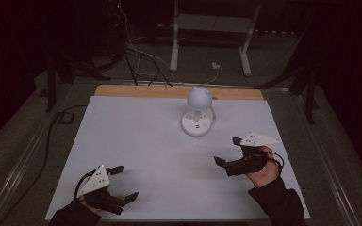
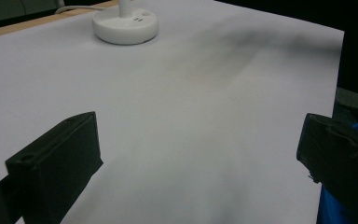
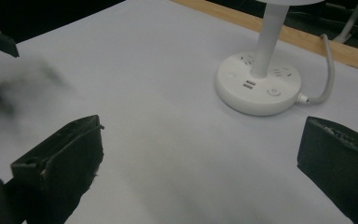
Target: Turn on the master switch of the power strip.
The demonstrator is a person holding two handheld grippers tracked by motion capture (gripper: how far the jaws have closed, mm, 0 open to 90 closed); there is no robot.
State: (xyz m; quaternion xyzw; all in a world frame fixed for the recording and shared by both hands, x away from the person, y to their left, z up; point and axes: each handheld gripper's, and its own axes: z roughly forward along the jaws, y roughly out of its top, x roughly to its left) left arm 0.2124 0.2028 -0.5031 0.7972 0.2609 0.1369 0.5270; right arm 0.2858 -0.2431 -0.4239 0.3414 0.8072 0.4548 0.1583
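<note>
Frankly, the main risk is the lamp [image 1: 198, 112] itself: it stands well ahead of the right tongs [image 1: 229, 154] and far off from the left tongs [image 1: 124, 182], top-heavy on a thin stem. A push high on the stem from the right tongs could tip it, and its cord [image 3: 325, 70], trailing off the far side of the base [image 3: 258, 84], could snag a jaw. Both tongs are released, jaws spread wide, grasping nothing, hovering low over the white counter [image 1: 146, 141]. There are no containers here, so nothing is held in one
</note>
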